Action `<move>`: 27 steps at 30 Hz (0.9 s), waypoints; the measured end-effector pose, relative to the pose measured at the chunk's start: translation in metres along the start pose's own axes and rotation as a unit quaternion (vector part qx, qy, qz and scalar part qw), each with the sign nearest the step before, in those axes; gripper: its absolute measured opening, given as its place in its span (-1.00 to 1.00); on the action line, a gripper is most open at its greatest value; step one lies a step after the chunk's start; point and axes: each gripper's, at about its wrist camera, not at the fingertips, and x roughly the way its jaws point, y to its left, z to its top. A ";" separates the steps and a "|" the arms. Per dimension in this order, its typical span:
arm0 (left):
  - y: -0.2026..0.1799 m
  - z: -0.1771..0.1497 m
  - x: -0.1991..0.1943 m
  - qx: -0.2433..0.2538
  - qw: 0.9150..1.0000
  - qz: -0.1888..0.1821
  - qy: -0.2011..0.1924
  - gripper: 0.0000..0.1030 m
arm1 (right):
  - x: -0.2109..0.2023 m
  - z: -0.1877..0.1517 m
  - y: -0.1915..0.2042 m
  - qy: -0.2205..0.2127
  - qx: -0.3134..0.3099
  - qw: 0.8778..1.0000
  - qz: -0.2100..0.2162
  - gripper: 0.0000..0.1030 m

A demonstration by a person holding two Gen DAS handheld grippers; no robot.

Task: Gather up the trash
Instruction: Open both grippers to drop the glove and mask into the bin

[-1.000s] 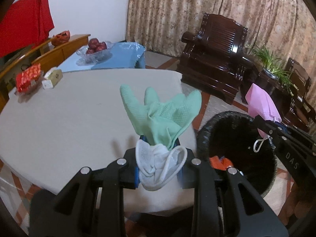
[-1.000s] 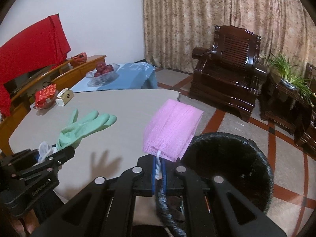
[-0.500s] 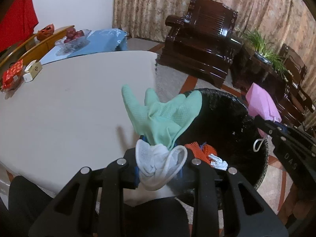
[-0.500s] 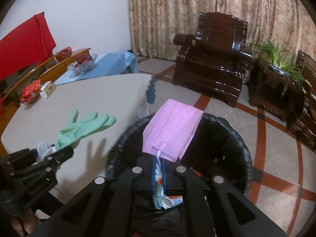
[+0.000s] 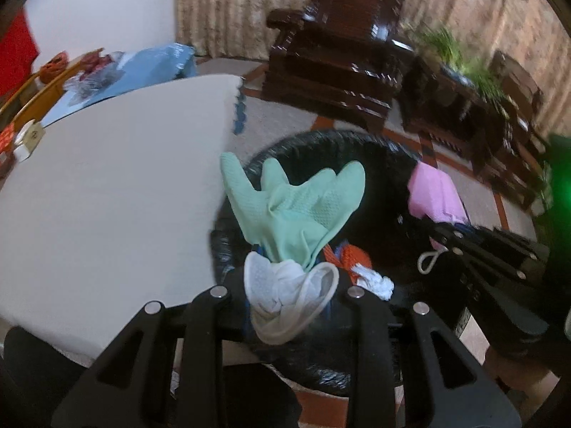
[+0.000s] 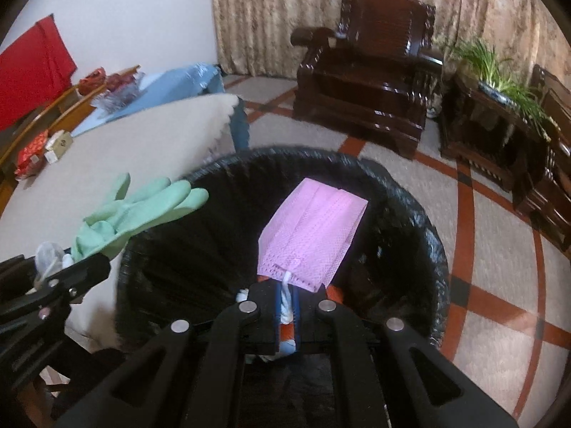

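My left gripper (image 5: 291, 267) is shut on a green rubber glove (image 5: 296, 207) by its white cuff. The glove's fingers stand up over the black-lined bin (image 5: 385, 149) beside the table. My right gripper (image 6: 285, 296) is shut on a pink face mask (image 6: 314, 235), pinched at its white ear loop, and holds it above the bin's (image 6: 410, 207) opening. Orange and white scraps (image 5: 357, 264) lie inside the bin. In the right wrist view the glove (image 6: 142, 210) and left gripper (image 6: 76, 267) show at the left, at the bin's rim. The mask (image 5: 435, 192) shows at the right of the left wrist view.
A round table (image 5: 107, 178) with a beige cloth stands left of the bin, with small boxes (image 6: 57, 146) at its far edge. A dark wooden armchair (image 6: 367, 82) and a plant stand (image 6: 499, 107) sit beyond on the tiled floor. A blue-covered side table (image 6: 178, 82) is behind.
Both grippers have moved from over the table's edge to the right and downward, so the glove and the mask now hang over the bin's opening. Neither grip has changed.
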 end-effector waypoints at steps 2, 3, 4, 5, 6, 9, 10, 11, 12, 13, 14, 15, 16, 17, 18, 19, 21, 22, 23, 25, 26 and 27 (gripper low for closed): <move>-0.003 -0.001 0.009 0.005 1.000 -0.008 0.010 -0.36 | 0.010 -0.004 -0.007 0.016 0.009 1.000 -0.004 -0.78; -0.004 -0.002 0.013 0.005 1.000 -0.020 0.018 -0.33 | 0.013 -0.006 -0.009 0.021 0.013 1.000 -0.005 -0.72; -0.003 -0.003 0.015 0.007 1.000 -0.021 0.019 -0.21 | 0.016 -0.009 -0.011 0.026 0.018 0.999 -0.005 -0.65; -0.004 -0.004 0.016 0.012 1.000 -0.020 0.019 -0.06 | 0.017 -0.012 -0.013 0.029 0.020 0.999 -0.009 -0.62; -0.004 -0.005 0.017 0.014 0.999 -0.023 0.018 0.00 | 0.017 -0.014 -0.014 0.032 0.021 0.999 -0.009 -0.58; -0.001 -0.007 0.016 0.024 0.999 -0.020 0.013 0.21 | 0.015 -0.019 -0.013 0.036 0.026 0.999 -0.014 -0.45; 0.001 -0.007 0.015 0.024 0.999 -0.018 0.012 0.26 | 0.013 -0.021 -0.014 0.036 0.027 0.999 -0.016 -0.37; 0.005 -0.007 0.013 0.023 1.000 -0.018 0.011 0.27 | 0.011 -0.022 -0.013 0.035 0.028 0.999 -0.020 -0.34; 0.007 -0.007 0.012 0.024 1.000 -0.017 0.010 0.28 | 0.010 -0.023 -0.013 0.034 0.029 0.999 -0.022 -0.34; 0.010 -0.008 0.009 0.025 1.000 -0.014 0.008 0.32 | 0.006 -0.025 -0.013 0.032 0.033 0.999 -0.023 -0.34; 0.012 -0.009 0.007 0.025 1.000 -0.013 0.006 0.39 | 0.002 -0.026 -0.013 0.030 0.038 0.999 -0.024 -0.33; 0.016 -0.010 0.002 0.026 1.000 -0.010 0.002 0.42 | 0.000 -0.026 -0.013 0.029 0.042 0.998 -0.025 -0.32; 0.018 -0.009 -0.002 0.027 1.000 -0.007 -0.002 0.47 | -0.006 -0.026 -0.012 0.023 0.047 0.998 -0.024 -0.27; 0.021 -0.010 -0.006 0.028 1.000 -0.006 -0.008 0.51 | -0.012 -0.026 -0.009 0.016 0.052 0.998 -0.026 -0.17; 0.024 -0.010 -0.011 0.030 0.999 -0.004 -0.012 0.53 | -0.016 -0.027 -0.007 0.012 0.054 0.998 -0.028 -0.11; 0.027 -0.011 -0.016 0.032 0.999 -0.004 -0.015 0.55 | -0.022 -0.026 -0.001 0.004 0.053 0.998 -0.034 -0.01; 0.034 -0.012 -0.025 0.033 0.999 -0.006 -0.021 0.58 | -0.035 -0.026 0.012 -0.012 0.052 0.998 -0.046 0.09; 0.038 -0.013 -0.032 0.033 0.999 -0.007 -0.027 0.64 | -0.039 -0.026 0.017 -0.017 0.051 0.997 -0.047 0.17; 0.043 -0.014 -0.040 0.034 0.999 -0.007 -0.035 0.70 | -0.045 -0.025 0.023 -0.023 0.051 0.997 -0.049 0.29; 0.055 -0.016 -0.056 0.036 0.998 -0.007 -0.051 0.75 | -0.059 -0.024 0.033 -0.040 0.063 0.996 -0.058 0.52; 0.061 -0.016 -0.064 0.037 0.998 -0.005 -0.059 0.76 | -0.066 -0.023 0.038 -0.049 0.071 0.994 -0.060 0.63; 0.065 -0.017 -0.071 0.037 0.997 -0.005 -0.063 0.76 | -0.076 -0.022 0.045 -0.060 0.078 0.993 -0.060 0.66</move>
